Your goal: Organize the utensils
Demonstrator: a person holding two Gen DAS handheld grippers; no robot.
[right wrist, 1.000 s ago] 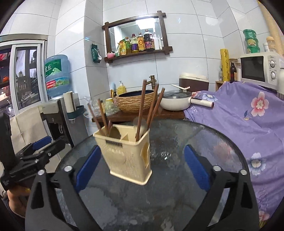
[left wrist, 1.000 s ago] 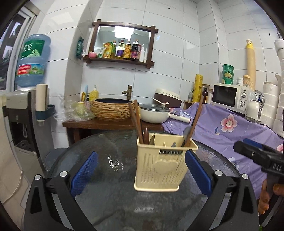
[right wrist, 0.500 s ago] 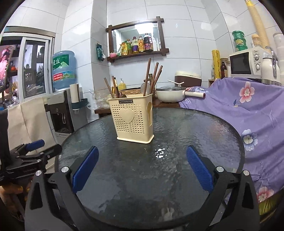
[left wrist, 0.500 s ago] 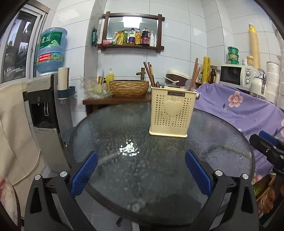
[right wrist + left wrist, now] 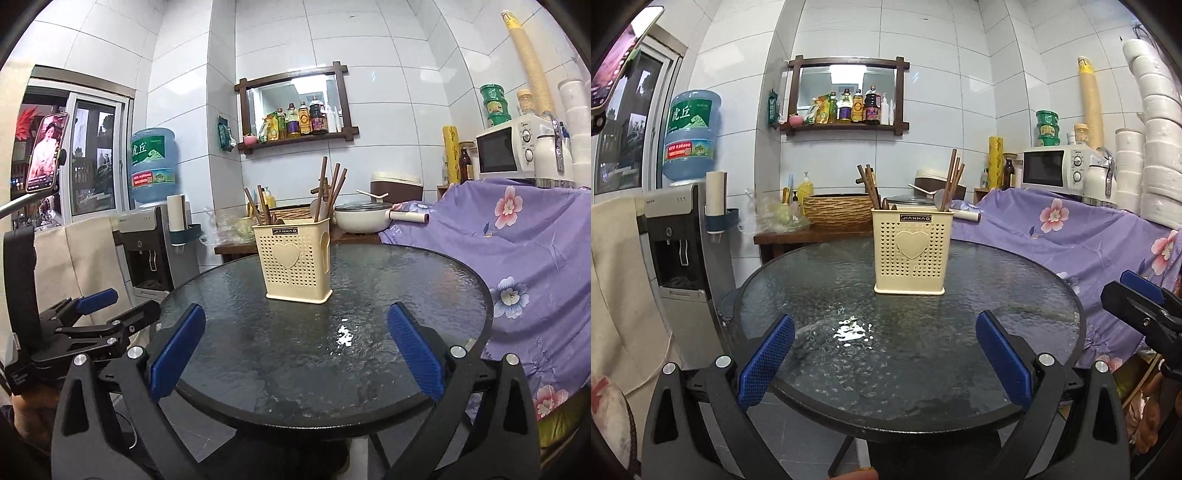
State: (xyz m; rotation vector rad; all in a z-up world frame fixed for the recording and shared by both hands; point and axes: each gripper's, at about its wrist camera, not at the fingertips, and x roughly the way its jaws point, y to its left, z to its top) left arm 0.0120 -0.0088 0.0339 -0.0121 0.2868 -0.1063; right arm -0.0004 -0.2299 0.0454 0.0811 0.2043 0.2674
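On the round glass table (image 5: 820, 295) both grippers have pulled way back from the cream utensil caddy (image 5: 911, 251), which was right between the left pads a second ago. Left gripper (image 5: 884, 362) and right gripper (image 5: 295, 354) both have their jaws spread, holding nothing. Looks finished to me. Count, left to right: a bunch of brown chopsticks (image 5: 870, 190) (maybe three), one spoon (image 5: 939, 201), three more chopsticks (image 5: 955, 177)
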